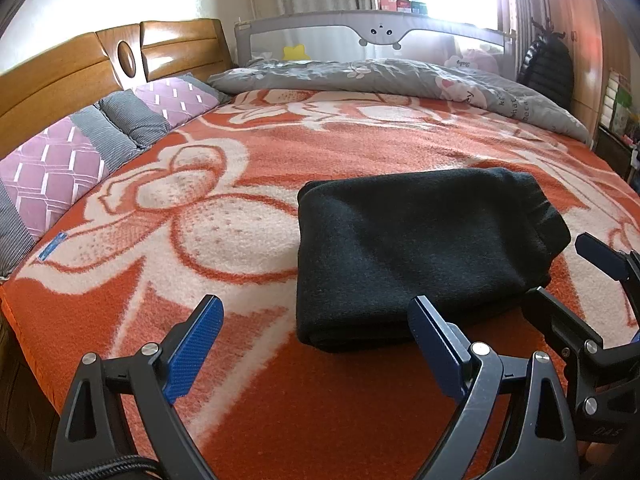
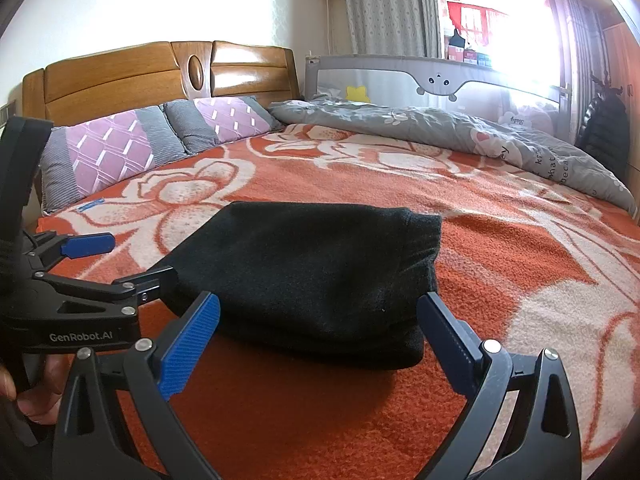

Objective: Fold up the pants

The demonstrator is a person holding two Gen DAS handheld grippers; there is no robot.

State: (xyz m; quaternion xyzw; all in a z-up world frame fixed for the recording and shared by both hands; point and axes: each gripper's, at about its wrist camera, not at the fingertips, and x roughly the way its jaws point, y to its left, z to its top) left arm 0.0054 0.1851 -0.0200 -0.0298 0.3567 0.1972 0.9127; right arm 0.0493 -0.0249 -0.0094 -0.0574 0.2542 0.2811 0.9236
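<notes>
One thick, dark rectangle: folded pants point(image 1: 420, 256) on the orange blanket point(image 1: 240, 240).

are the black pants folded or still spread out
Folded: the black pants lie as a compact layered rectangle on the orange blanket, stacked edges showing.

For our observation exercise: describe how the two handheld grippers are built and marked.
Both the left gripper and the right gripper have black, triangular cut-out frames with silver bolts and ribbed blue pads on the jaws. The left one bears white "GenRobot.AI" lettering, and a braided black cable runs beneath it.
</notes>
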